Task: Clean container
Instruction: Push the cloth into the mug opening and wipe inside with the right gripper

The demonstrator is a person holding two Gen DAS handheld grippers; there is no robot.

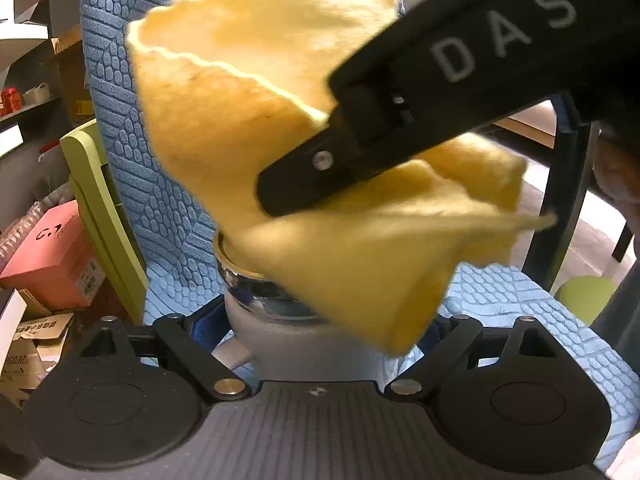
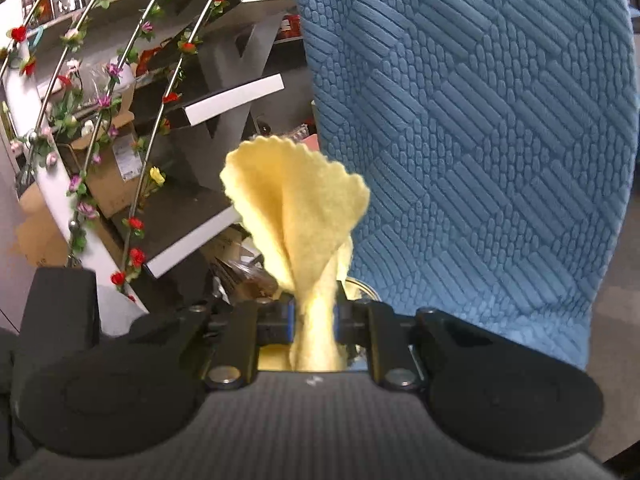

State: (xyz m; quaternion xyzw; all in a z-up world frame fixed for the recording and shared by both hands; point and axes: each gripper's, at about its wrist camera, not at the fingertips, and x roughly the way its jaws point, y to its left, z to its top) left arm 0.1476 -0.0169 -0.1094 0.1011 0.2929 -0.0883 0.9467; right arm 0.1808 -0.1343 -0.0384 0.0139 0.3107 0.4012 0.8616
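In the left wrist view my left gripper (image 1: 316, 336) is shut on a pale grey container (image 1: 304, 344) with a shiny metal inner rim (image 1: 256, 284); its opening faces away from me. A yellow cloth (image 1: 248, 128) hangs over the opening and hides most of the inside. My right gripper (image 1: 272, 200) comes in from the upper right and is shut on that cloth. In the right wrist view the right gripper (image 2: 316, 320) pinches the bunched yellow cloth (image 2: 296, 208), which fans out above the pads; a bit of the metal rim (image 2: 360, 284) shows just behind.
A chair with a blue textured cover (image 1: 132, 128) (image 2: 480, 120) stands right behind the container. A pink box (image 1: 56, 256) and cartons lie at the left. A stair with flower-wrapped railing (image 2: 120, 120) is at the left in the right wrist view.
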